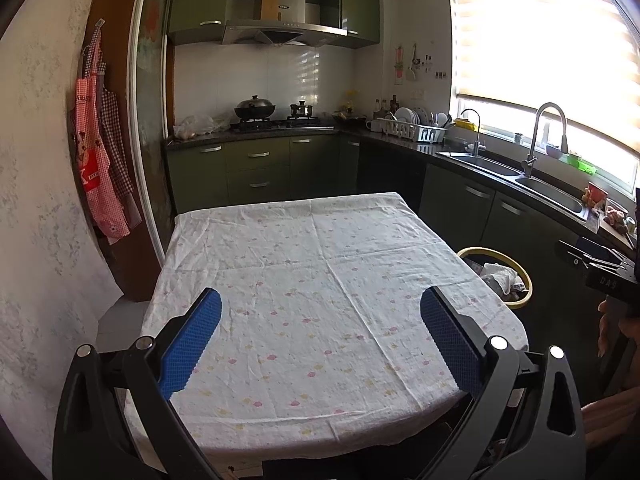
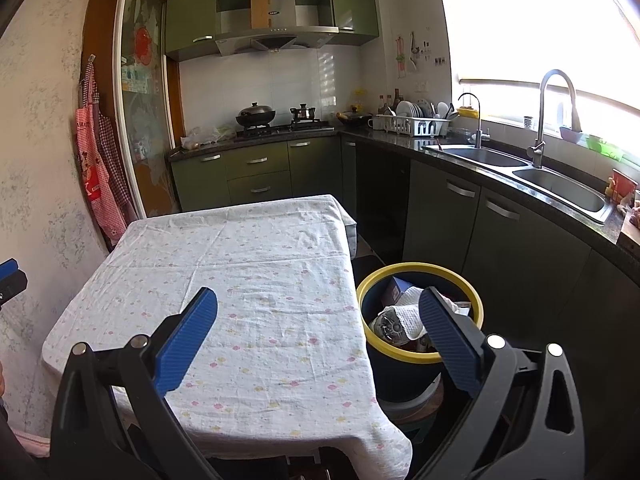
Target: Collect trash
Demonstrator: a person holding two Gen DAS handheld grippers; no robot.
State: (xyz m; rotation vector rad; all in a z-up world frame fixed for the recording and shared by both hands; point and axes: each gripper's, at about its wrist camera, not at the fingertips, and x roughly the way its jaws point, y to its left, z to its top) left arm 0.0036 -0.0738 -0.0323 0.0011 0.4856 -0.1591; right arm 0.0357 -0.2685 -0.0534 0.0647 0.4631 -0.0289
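Observation:
A dark bin with a yellow rim stands on the floor to the right of the table; it also shows in the left wrist view. Crumpled white paper and other trash lie inside it. The table has a white floral cloth with nothing on it. My left gripper is open and empty above the table's near half. My right gripper is open and empty above the table's right edge, beside the bin. The right gripper's body shows at the far right of the left wrist view.
Green kitchen cabinets and a hob with a wok run along the back. A counter with a double sink and a dish rack runs along the right. Aprons hang on the left wall.

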